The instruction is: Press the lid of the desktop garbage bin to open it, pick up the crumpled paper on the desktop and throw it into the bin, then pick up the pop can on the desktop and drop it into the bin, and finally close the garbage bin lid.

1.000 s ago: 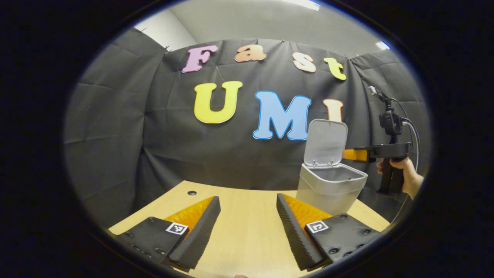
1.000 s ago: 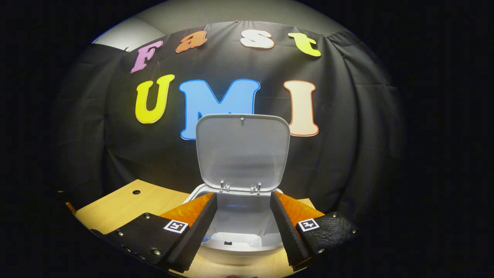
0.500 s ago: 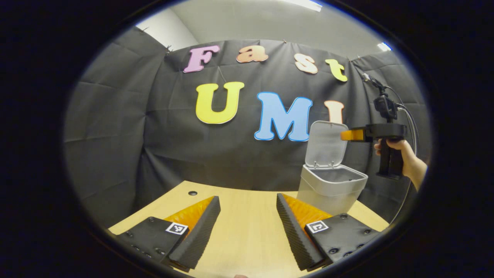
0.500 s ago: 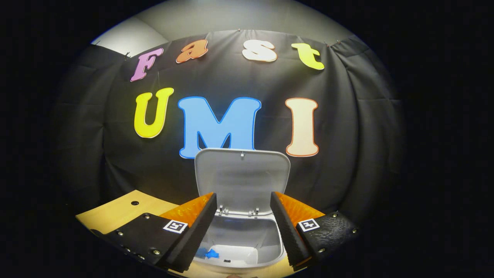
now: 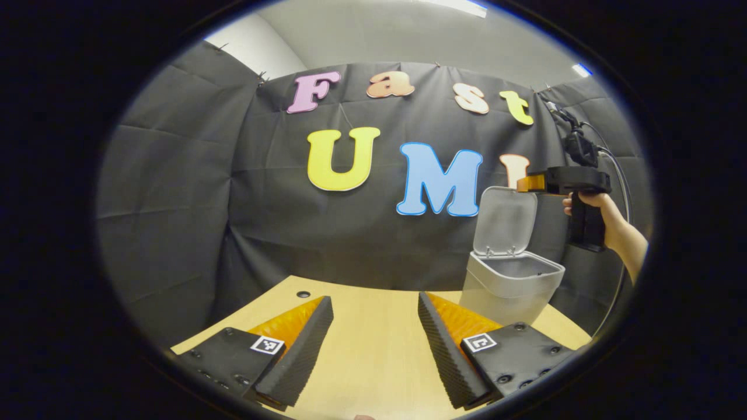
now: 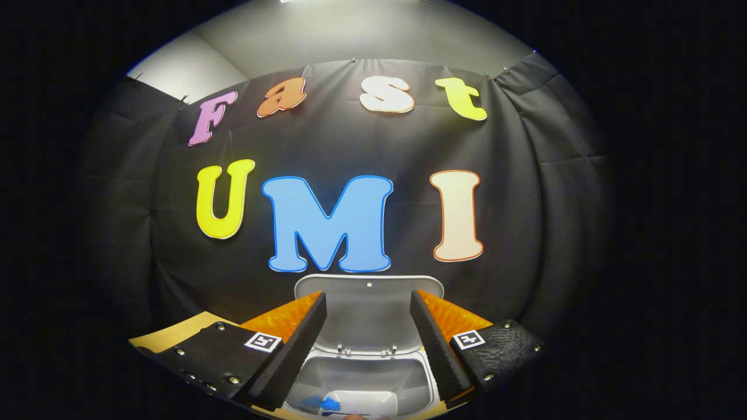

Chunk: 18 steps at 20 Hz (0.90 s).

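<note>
Since a second ago the right gripper (image 5: pixel 528 184) has risen from beside the lid (image 5: pixel 505 221) to level with its top edge; in the right gripper view the garbage bin (image 6: pixel 365 385) has slid down to 6 o'clock. Left to right: left gripper (image 5: pixel 373 344) sits low over the desktop (image 5: pixel 373 315), jaws spread, holding nothing, probably parked clear. Bin at 3 o'clock in the left gripper view, lid upright on its hinge. Right gripper (image 6: pixel 367 344) hangs above the open mouth, released and empty, likely lining up to push the lid shut. Something blue lies inside the bin; can't tell whether it's the can. Neither paper nor can on the visible desktop. No readable brand or label on the bin.
</note>
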Each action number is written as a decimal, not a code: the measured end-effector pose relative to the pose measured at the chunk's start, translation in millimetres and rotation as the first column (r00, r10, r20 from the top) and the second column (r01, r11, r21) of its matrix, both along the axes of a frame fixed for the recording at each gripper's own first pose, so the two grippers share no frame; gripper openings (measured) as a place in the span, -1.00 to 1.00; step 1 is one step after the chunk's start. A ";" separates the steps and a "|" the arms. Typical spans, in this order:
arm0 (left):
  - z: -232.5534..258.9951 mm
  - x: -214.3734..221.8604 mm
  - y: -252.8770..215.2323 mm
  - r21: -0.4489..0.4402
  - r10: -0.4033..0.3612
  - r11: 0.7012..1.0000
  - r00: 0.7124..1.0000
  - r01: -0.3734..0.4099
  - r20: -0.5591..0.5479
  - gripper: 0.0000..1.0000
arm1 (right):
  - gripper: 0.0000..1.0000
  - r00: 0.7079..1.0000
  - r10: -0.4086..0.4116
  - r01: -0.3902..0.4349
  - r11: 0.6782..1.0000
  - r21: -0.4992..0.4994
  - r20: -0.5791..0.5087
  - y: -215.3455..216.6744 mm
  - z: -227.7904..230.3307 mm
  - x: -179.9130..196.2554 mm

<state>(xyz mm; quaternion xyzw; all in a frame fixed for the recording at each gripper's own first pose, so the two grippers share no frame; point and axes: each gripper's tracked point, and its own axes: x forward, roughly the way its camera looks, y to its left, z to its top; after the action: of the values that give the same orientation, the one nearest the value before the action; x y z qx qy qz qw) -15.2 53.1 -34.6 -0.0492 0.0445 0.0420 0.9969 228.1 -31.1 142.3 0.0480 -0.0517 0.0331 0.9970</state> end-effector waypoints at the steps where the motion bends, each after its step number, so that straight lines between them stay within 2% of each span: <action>1: -0.3 0.1 0.7 0.000 0.002 1.000 1.000 -0.002 0.001 0.92 | 1.00 1.000 -0.005 0.005 1.000 0.003 0.007 -0.5 3.6 2.1; 7: 6.5 1.3 1.6 0.004 0.005 1.000 1.000 -0.005 0.011 0.92 | 1.00 0.998 -0.049 0.049 0.999 0.006 0.038 -7.3 20.4 17.3; 8: 6.6 2.3 1.3 0.002 0.006 1.000 1.000 -0.006 0.011 0.90 | 0.92 0.998 -0.058 0.058 0.998 0.007 0.040 -8.8 23.3 20.5; 18: 8.5 -2.3 2.2 -0.026 0.017 1.000 1.000 -0.017 0.023 0.92 | 0.92 0.993 -0.110 0.111 0.994 -0.017 0.046 -8.5 33.1 58.4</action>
<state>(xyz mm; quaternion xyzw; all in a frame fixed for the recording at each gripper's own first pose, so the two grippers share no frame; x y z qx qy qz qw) -17.5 55.3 -26.2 -0.0628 0.0329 0.0494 0.9963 286.4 -39.6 175.4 0.0344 -0.0762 -0.0204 0.9963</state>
